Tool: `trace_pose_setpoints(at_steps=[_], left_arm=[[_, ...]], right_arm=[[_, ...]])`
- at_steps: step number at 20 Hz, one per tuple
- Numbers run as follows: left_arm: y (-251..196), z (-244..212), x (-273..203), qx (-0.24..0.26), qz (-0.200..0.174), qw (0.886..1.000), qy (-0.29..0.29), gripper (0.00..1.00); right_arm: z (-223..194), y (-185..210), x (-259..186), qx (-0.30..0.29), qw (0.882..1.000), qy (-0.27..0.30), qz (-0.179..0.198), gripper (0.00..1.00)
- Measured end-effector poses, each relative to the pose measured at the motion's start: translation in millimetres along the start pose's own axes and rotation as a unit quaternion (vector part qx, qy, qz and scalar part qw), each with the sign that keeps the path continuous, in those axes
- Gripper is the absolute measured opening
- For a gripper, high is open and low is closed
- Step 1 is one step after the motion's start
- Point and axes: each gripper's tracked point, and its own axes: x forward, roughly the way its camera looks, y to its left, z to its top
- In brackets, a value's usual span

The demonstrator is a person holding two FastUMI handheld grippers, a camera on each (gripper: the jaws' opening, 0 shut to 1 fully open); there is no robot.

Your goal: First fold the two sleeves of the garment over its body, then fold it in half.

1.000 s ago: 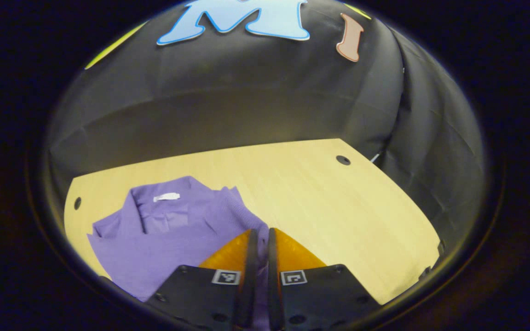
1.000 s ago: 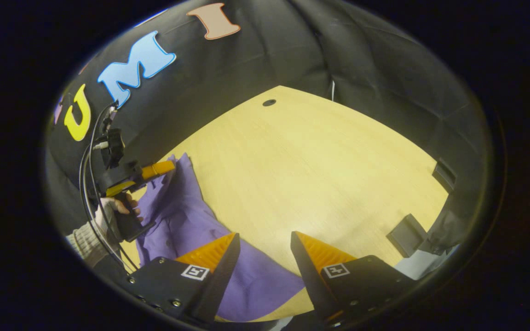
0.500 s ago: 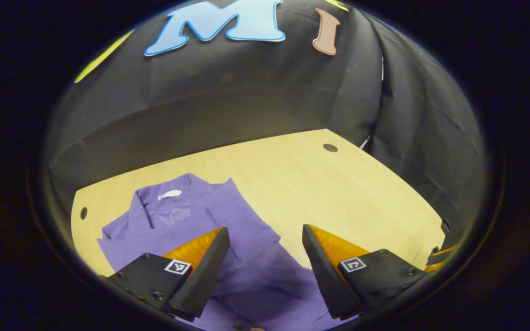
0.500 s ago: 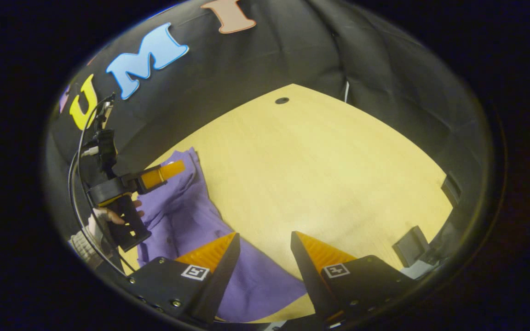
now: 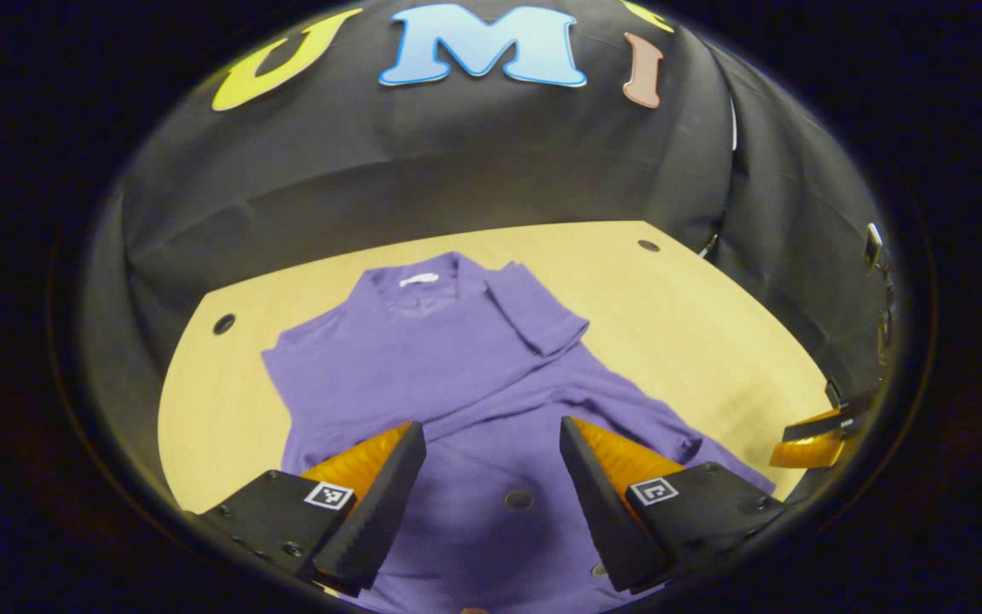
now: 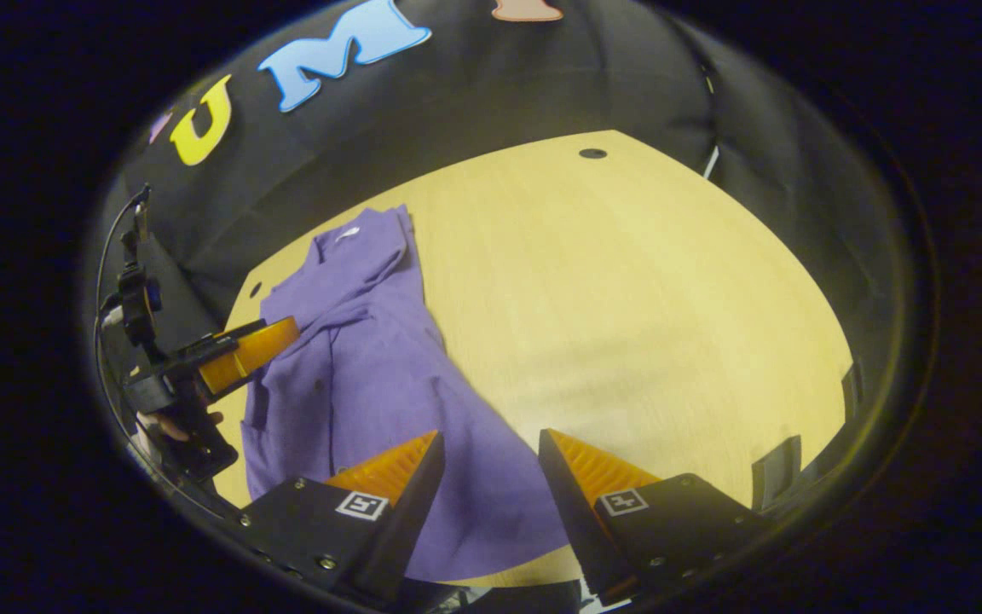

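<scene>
A purple collared garment (image 5: 423, 367) lies flat on the wooden table (image 5: 713, 324), collar at the far end. One short sleeve (image 5: 535, 317) is folded in over the chest. My left gripper (image 5: 491, 435) hovers open above the garment's lower body, holding nothing. The right gripper view has the garment (image 6: 372, 341) running along the left, its hem reaching between the fingers of my open right gripper (image 6: 487, 443), which grips nothing. A hand (image 6: 174, 423) holds the left gripper (image 6: 274, 337) beside the garment's left edge. At the right rim of the left gripper view is a fingertip (image 5: 806, 435) of the right gripper.
The table (image 6: 627, 298) is bare wood to the right of the garment, with small round holes (image 5: 649, 246) (image 5: 223, 324) (image 6: 592, 153) near its far corners. A dark block (image 6: 772, 473) sits at the table's right edge. Black cloth walls close in behind and to the right.
The left gripper, shut on purple fabric a second ago, opened and drew back, so the whole garment now shows with the sleeve lying on the chest. The right gripper stayed open.
</scene>
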Motion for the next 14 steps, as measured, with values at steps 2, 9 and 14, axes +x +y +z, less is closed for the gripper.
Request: trace_pose_setpoints(at_steps=[2,9,14], left_arm=[[16.0,-28.7,-21.6,-0.019,0.018,1.0,0.015,1.0],[39.4,-114.1,-82.8,-0.053,0.056,0.995,0.064,1.0],[43.9,-154.8,-107.9,-0.065,0.071,0.991,0.095,1.0]], right_arm=[[-13.0,5.7,4.5,-0.018,1.0,0.025,0.001,0.75],[-47.6,15.8,26.9,-0.07,0.993,0.091,-0.016,0.75],[-66.1,23.7,37.5,-0.099,0.987,0.122,-0.023,0.74]])
